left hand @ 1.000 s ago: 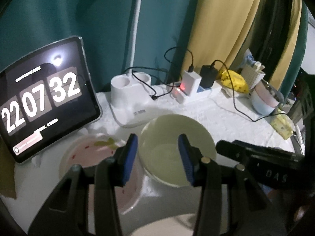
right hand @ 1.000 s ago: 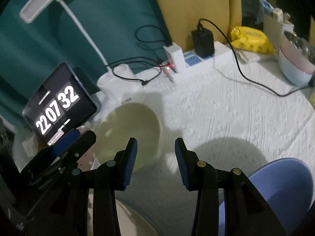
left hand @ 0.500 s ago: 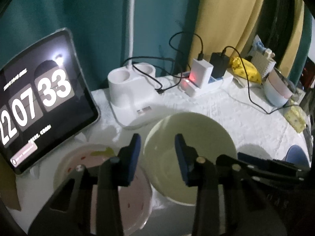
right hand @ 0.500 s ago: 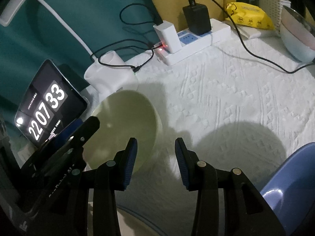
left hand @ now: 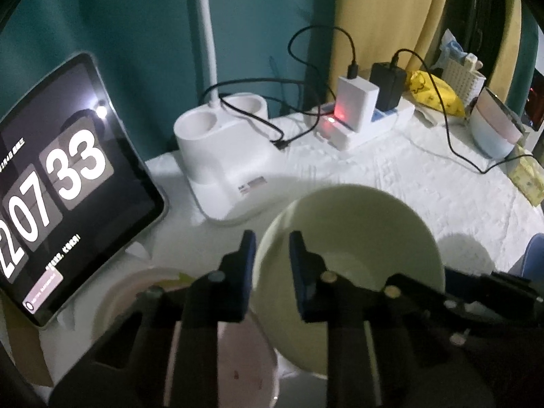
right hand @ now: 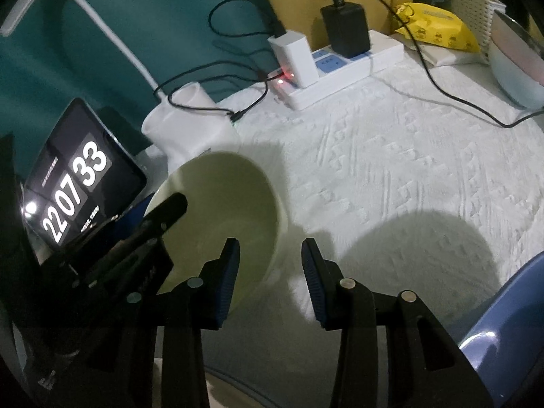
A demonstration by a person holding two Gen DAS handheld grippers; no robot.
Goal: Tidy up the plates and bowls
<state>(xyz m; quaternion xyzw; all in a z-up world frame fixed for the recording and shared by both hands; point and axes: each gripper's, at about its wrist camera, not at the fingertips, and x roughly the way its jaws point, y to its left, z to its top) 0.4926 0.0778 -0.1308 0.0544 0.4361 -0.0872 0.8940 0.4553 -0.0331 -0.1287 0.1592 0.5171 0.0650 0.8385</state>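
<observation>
The green bowl (left hand: pixel 353 238) is straddled at its left rim by the left gripper (left hand: pixel 272 265), one finger inside and one outside; whether the rim is actually pinched cannot be told. The bowl is seen beside the pink plate (left hand: pixel 129 292), before the lamp base (left hand: pixel 224 149) and tablet (left hand: pixel 61 183). The right gripper (right hand: pixel 270 268) is held spread and empty beside the bowl (right hand: pixel 224 210), above the white cloth (right hand: pixel 391 170). A blue plate (right hand: pixel 510 323) is seen at lower right.
</observation>
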